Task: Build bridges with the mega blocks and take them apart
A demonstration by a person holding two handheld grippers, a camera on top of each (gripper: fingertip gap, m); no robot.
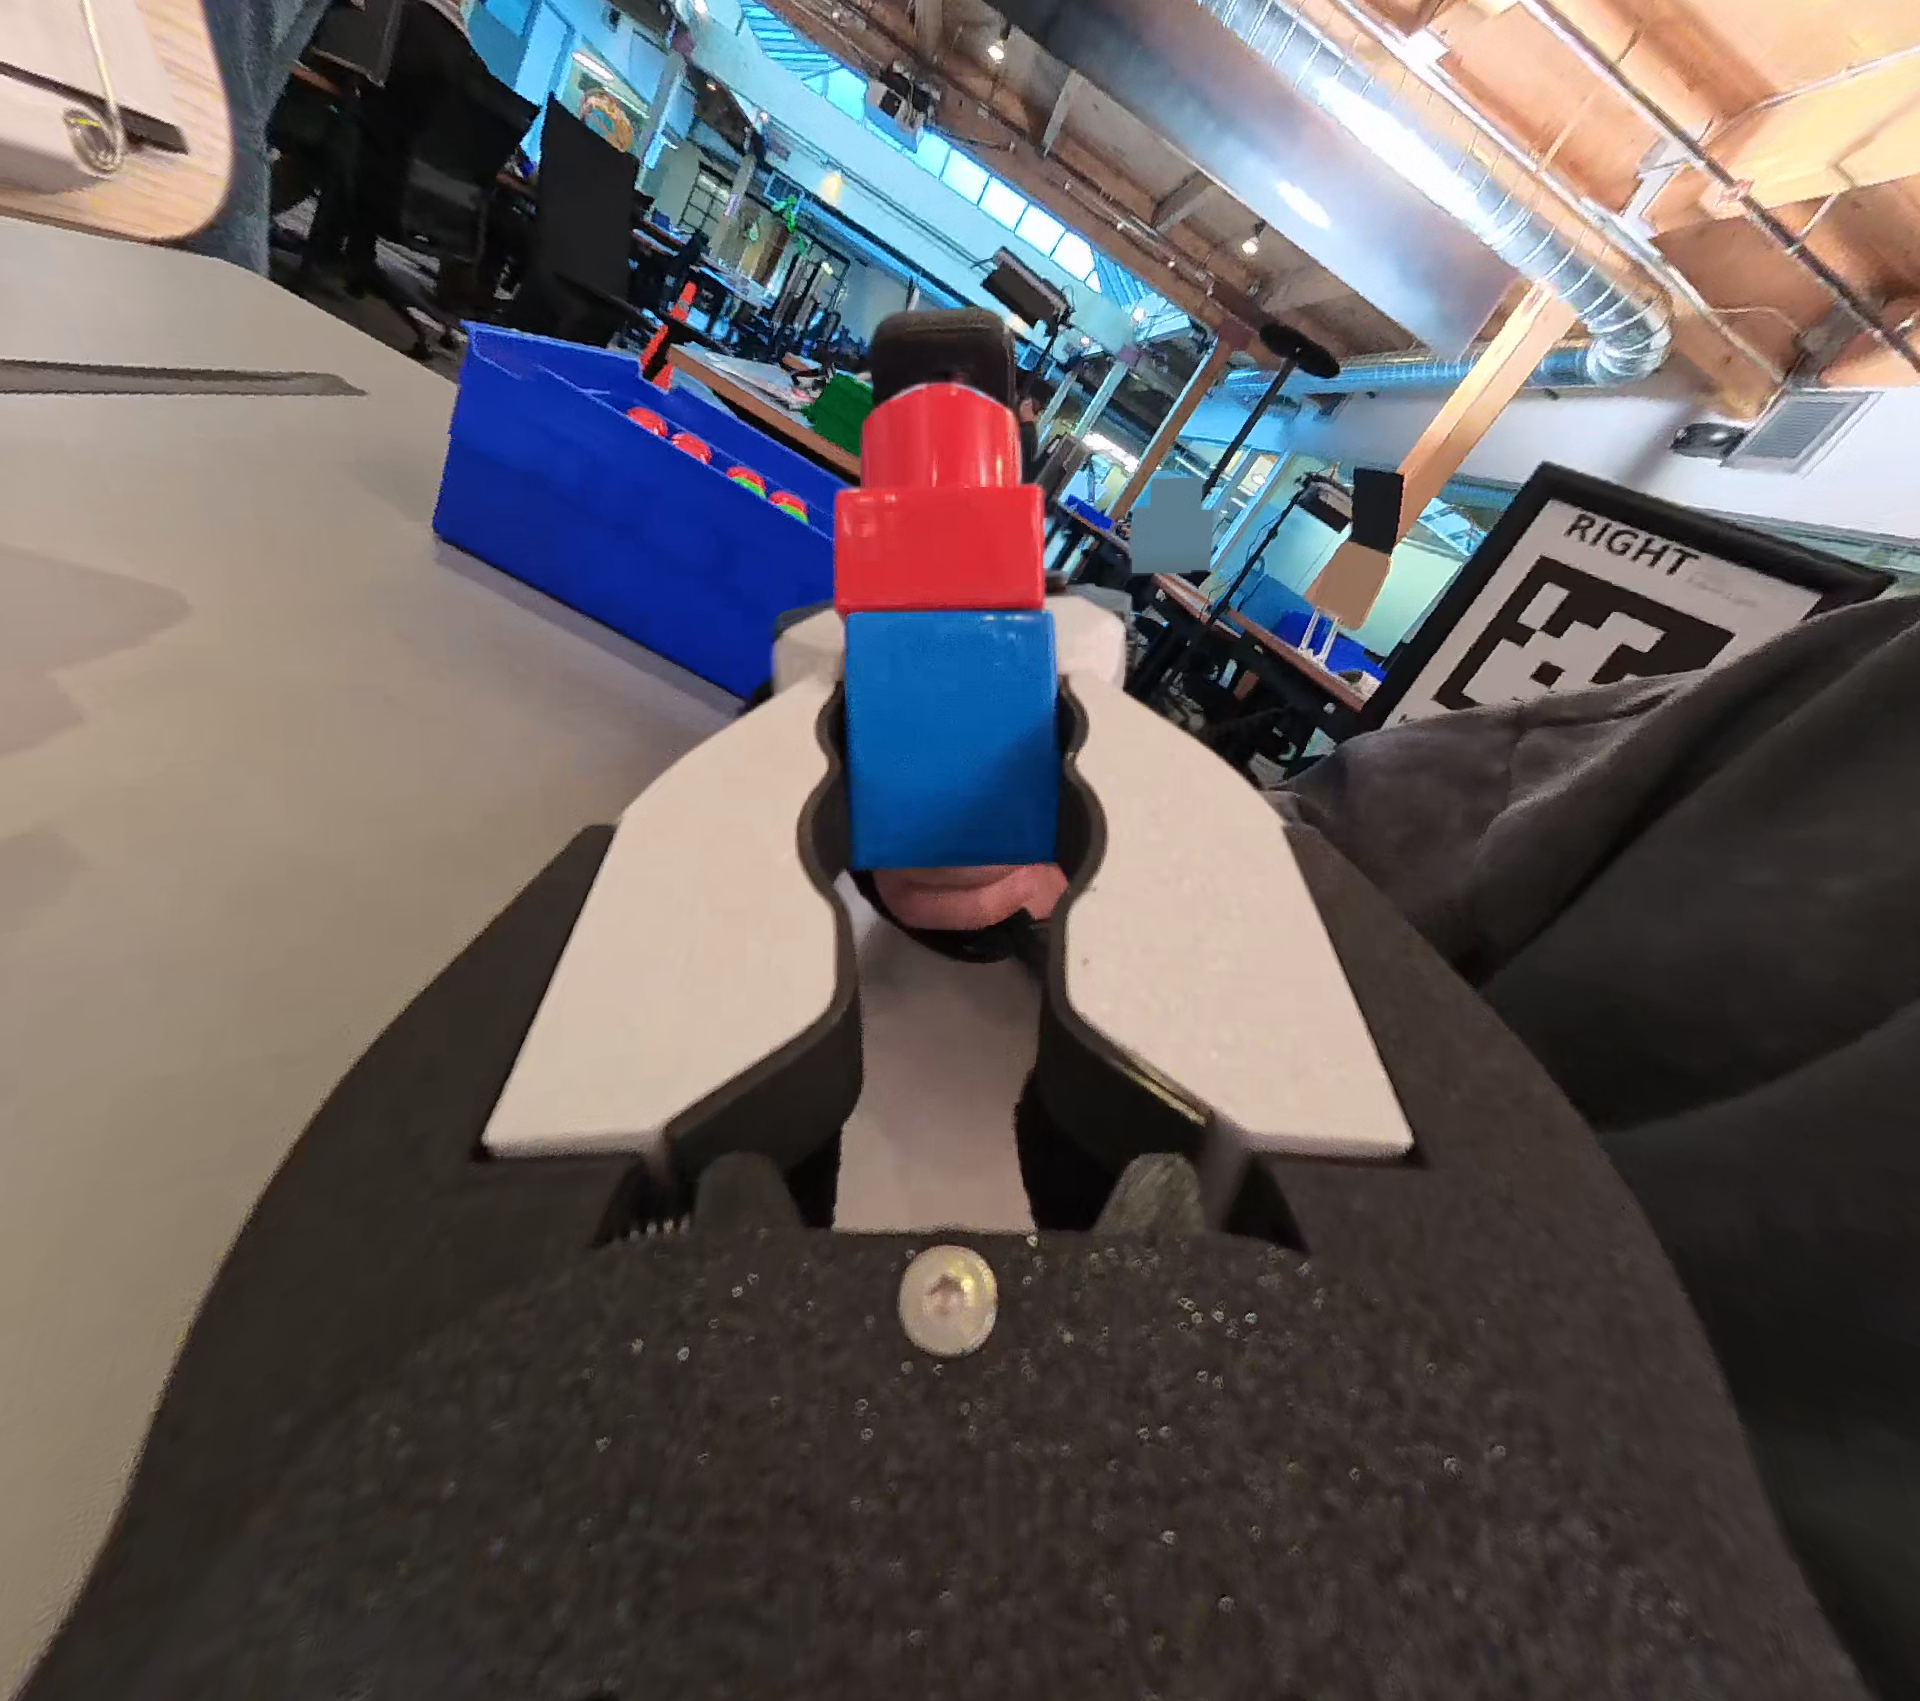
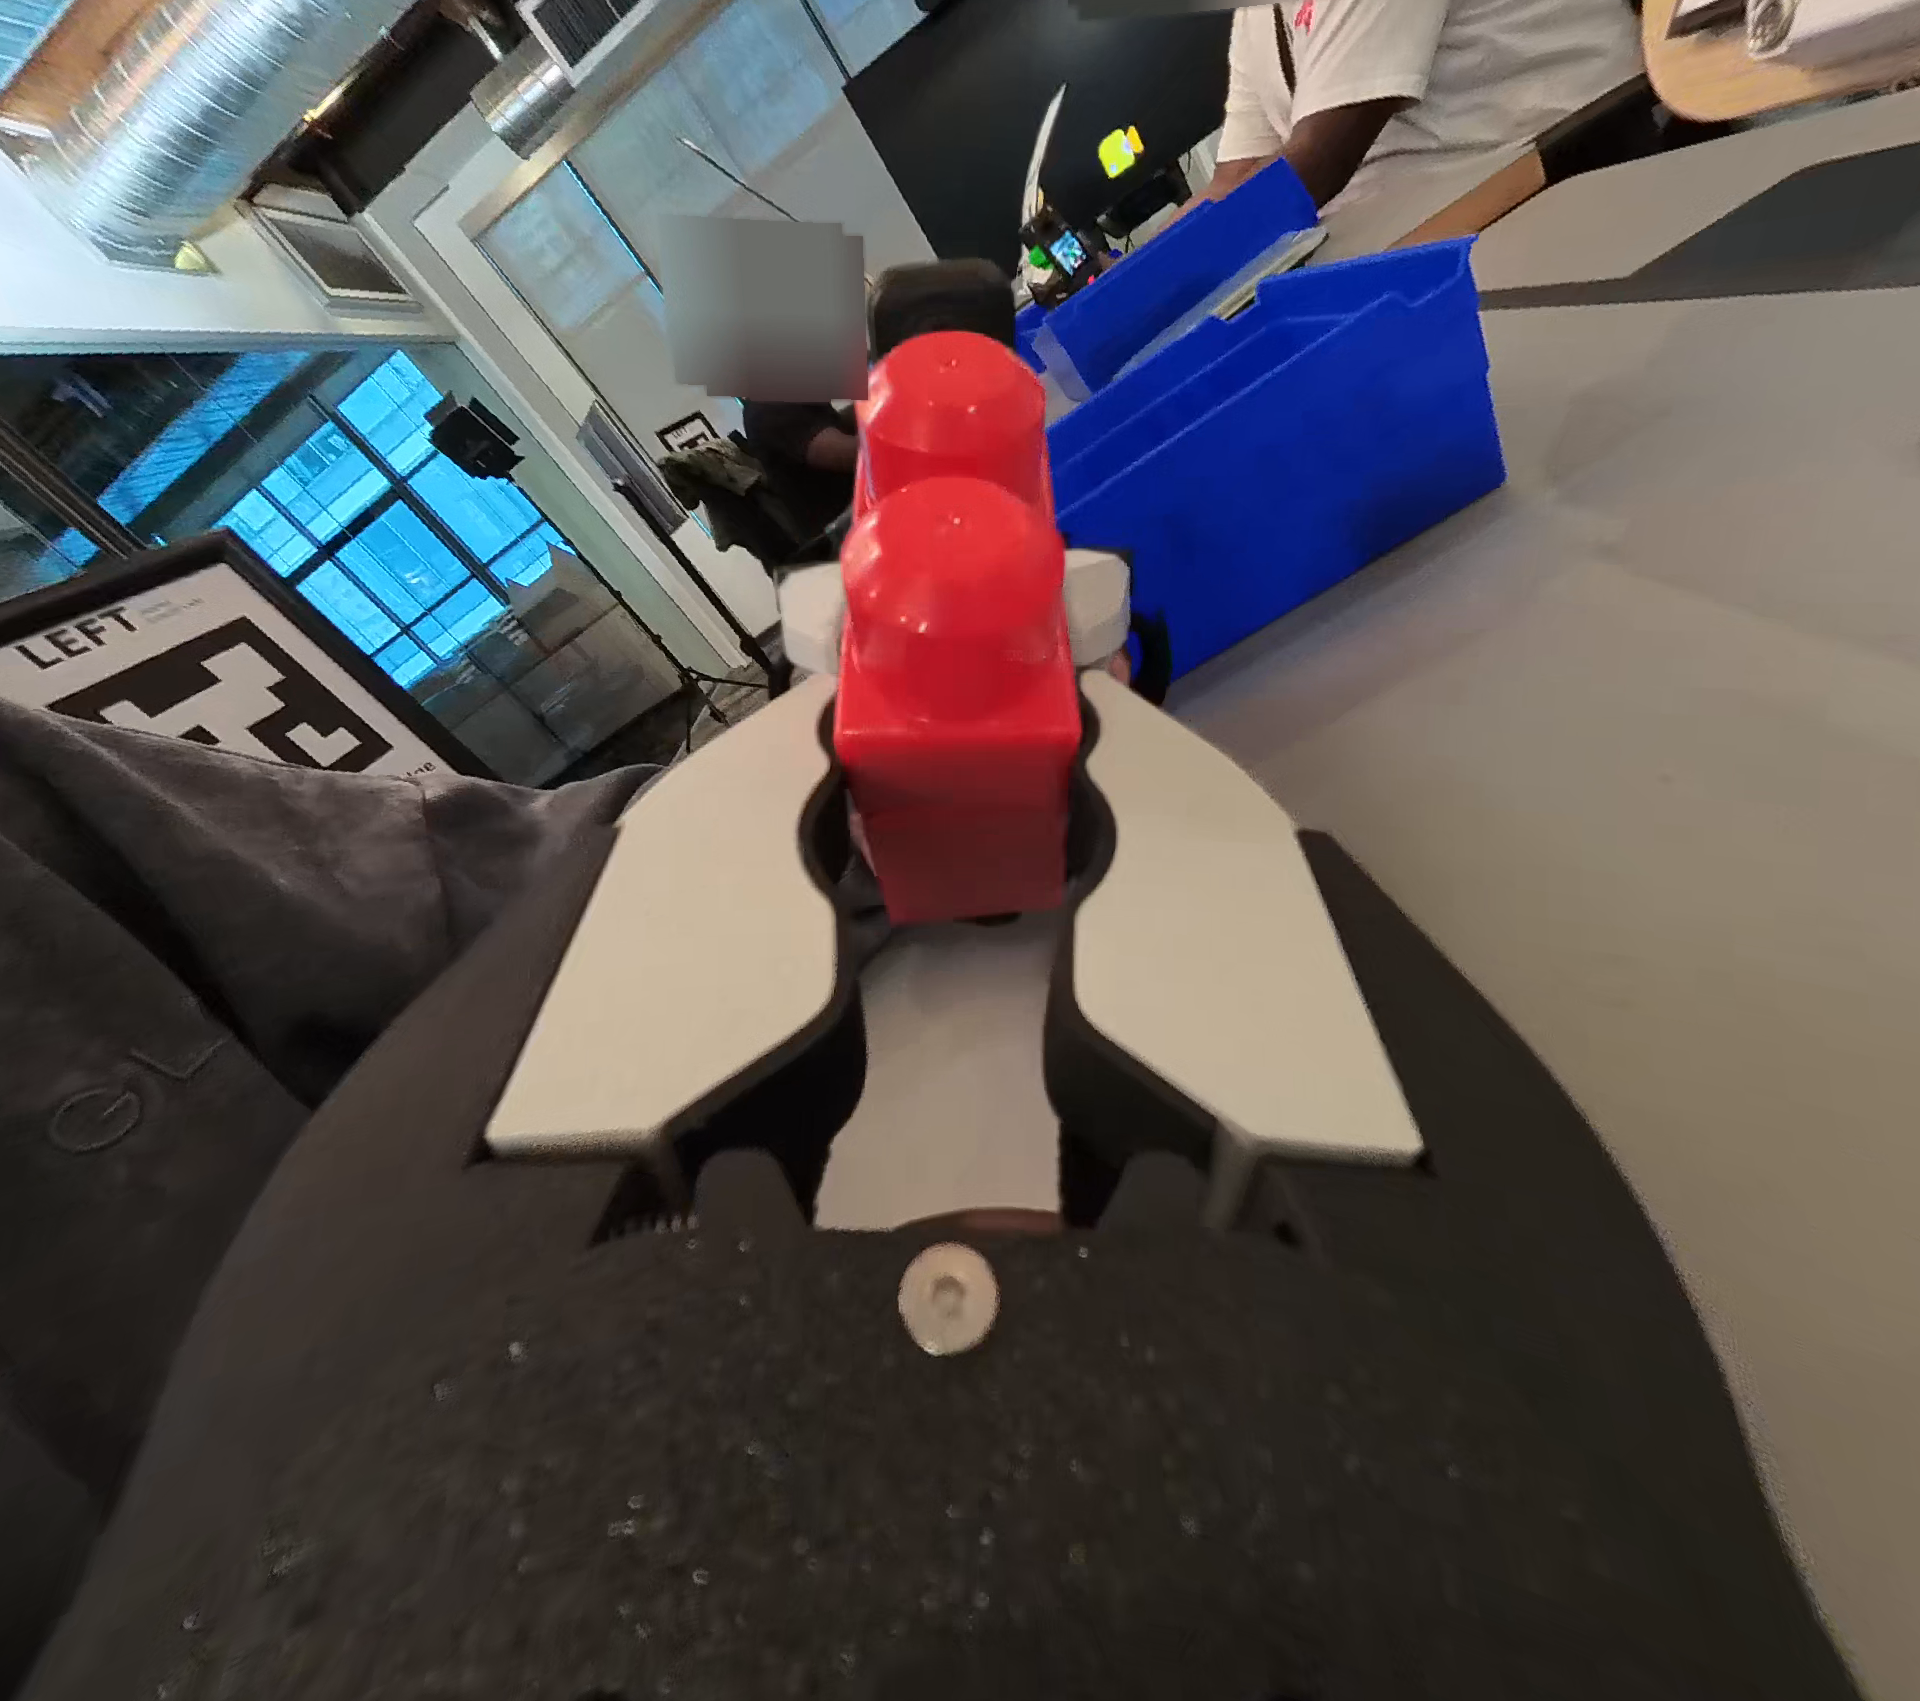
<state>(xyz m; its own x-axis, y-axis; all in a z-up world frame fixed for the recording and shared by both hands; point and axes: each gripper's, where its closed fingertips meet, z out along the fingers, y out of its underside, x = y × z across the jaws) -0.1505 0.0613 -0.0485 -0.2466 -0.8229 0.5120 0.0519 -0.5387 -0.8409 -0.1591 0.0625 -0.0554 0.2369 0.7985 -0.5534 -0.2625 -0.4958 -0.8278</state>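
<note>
Left gripper [image 1: 951, 737] clamps blue block [image 1: 951, 742]; right gripper [image 2: 951, 804] clamps red block [image 2: 956, 716], studs up, lengthwise between them, above grey table [image 2: 1662, 716]

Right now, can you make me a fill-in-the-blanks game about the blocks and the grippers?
1. The left gripper is shut on a ____ block.
2. A ____ block sits on top of it.
3. The right gripper is shut on a red block with ____ studs on top.
4. The bin on the table is ____.

Missing words: blue, red, two, blue.

Both hand-held grippers [image 1: 951, 716] [image 2: 956, 778] clamped, raised.
</note>
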